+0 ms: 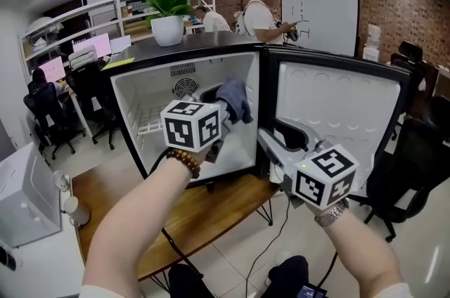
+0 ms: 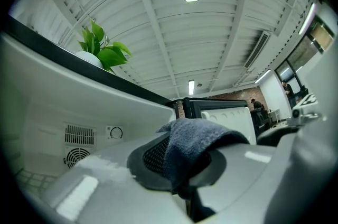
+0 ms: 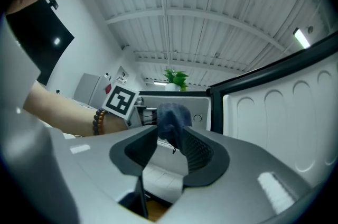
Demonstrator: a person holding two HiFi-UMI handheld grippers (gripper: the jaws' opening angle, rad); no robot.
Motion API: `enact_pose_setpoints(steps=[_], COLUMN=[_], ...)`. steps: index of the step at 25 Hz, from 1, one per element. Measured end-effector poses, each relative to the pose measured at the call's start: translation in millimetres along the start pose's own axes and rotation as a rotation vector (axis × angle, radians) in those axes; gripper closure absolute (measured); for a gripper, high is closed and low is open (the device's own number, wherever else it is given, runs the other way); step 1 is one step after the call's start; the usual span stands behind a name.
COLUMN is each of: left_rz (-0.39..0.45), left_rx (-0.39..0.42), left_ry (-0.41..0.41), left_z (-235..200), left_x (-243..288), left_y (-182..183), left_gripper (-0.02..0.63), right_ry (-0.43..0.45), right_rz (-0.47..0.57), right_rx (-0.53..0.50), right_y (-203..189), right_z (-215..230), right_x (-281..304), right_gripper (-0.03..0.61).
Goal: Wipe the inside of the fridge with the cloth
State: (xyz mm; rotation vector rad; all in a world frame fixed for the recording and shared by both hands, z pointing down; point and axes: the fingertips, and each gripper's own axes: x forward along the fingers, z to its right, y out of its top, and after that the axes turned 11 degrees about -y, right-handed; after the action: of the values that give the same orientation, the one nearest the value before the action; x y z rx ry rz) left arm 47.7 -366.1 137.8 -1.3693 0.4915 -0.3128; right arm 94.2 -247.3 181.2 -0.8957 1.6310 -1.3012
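A small white fridge [image 1: 133, 114] stands open on a wooden table [image 1: 204, 212], its door [image 1: 344, 107] swung out to the right. My left gripper [image 1: 226, 111] reaches into the fridge and is shut on a blue-grey cloth [image 1: 235, 97]. In the left gripper view the cloth [image 2: 198, 136] bulges up from between the jaws of the left gripper [image 2: 182, 167]. My right gripper [image 1: 271, 131] hovers at the fridge's front edge by the door, open and empty. In the right gripper view the right gripper [image 3: 167, 150] frames the cloth [image 3: 171, 114] farther off.
A wire shelf [image 1: 151, 122] and a fan vent [image 1: 185, 87] sit inside the fridge. A potted plant [image 1: 169, 7] stands on top of it. People [image 1: 264, 12] work at the back, office chairs [image 1: 49, 114] stand to the left, and a white box [image 1: 24, 195] sits nearby.
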Motion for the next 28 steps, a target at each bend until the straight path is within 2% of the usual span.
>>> enact_pose_setpoints(steps=[1,5,11,16,22,26,27,28], left_rz=[-0.005,-0.027,-0.067,-0.059,-0.047,-0.069,-0.076,-0.085], left_rx=[0.008,0.042,0.108,0.114,0.073,0.070,0.072,0.075], left_ry=[-0.014,-0.076,-0.195,-0.287,-0.412,-0.413,-0.401,-0.386], left_z=[2.2,13.3,29.7,36.1,50.6,49.1,46.7,44.0], left_x=[-6.7,-31.3,-62.6,-83.8,-101.9,-112.1,-114.8,-117.8], left_y=[-2.0,-11.2,-23.9,-29.0,-34.9,-43.6,-46.3,-49.0], left_gripper=[0.591,0.591,0.591,0.591,0.591,0.589,0.589,0.589], right_ry=[0.018,0.112,0.337,0.496,0.627,0.669,0.675,0.679], right_rz=[-0.010,-0.043,-0.088,-0.127,-0.179,-0.185,-0.189,-0.192], right_rx=[0.005,0.016,0.106,0.205,0.267,0.280,0.280,0.281], right_y=[-1.2,-7.3,-14.9,-25.7,-37.3,-41.8,-44.0,-46.3], right_z=[-0.9,-9.4,-42.3,-67.2,-92.9,-107.5,-110.2,-112.8], right_x=[6.2,29.5,50.9,58.2,61.3,63.6,63.7,63.9], right_gripper=[0.403,0.319,0.256,0.205,0.199,0.204,0.238,0.305])
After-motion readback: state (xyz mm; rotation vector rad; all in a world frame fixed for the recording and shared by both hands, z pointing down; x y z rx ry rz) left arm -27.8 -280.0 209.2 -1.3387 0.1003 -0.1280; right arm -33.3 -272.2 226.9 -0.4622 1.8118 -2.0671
